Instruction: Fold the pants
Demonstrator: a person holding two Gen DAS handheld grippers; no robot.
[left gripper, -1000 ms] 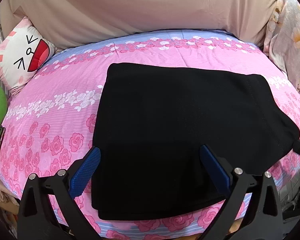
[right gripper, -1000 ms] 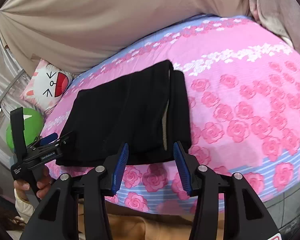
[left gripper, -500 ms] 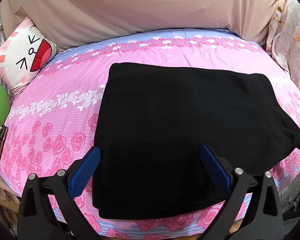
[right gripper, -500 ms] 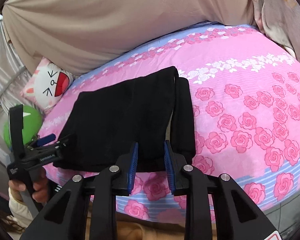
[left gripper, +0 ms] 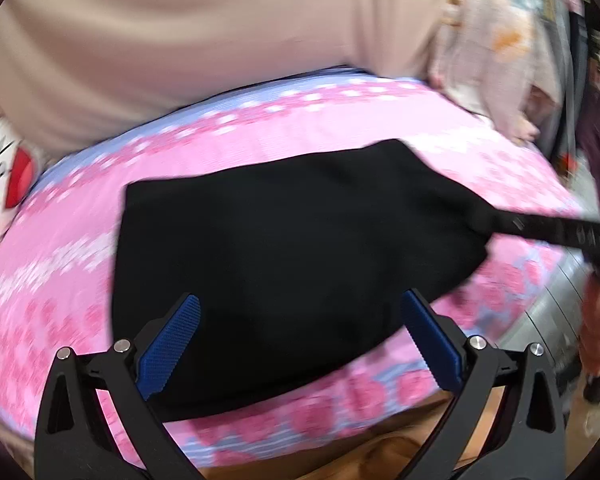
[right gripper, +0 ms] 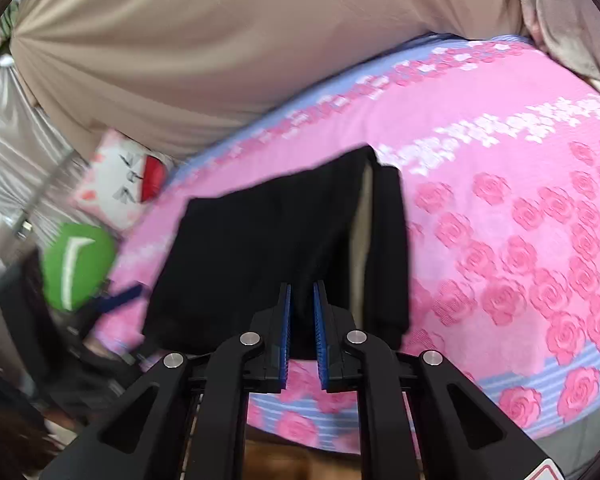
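Note:
Black pants (left gripper: 292,240) lie folded into a flat rectangle on the pink rose bedsheet (left gripper: 60,280). My left gripper (left gripper: 300,320) hovers open and wide over their near edge, with nothing between its blue pads. In the right wrist view the pants (right gripper: 268,248) run away from my right gripper (right gripper: 302,294). Its jaws are closing to a narrow slit over the pants' near end. The cloth shows through the slit, flat and not bunched. In the blurred left wrist view the right gripper's fingers (left gripper: 540,228) reach in to the pants' right corner.
A beige sheet (right gripper: 220,60) hangs behind the bed. A white cartoon pillow (right gripper: 120,184) and a green cushion (right gripper: 76,264) lie at the bed's left end. Flowered fabric (left gripper: 500,52) hangs at the right. A hand (left gripper: 596,332) holds the right gripper.
The right gripper's jaws have narrowed from about half open to a slit. The left gripper has swung and rolled, so the bed now tilts and blurs, and the right gripper shows at the pants' corner.

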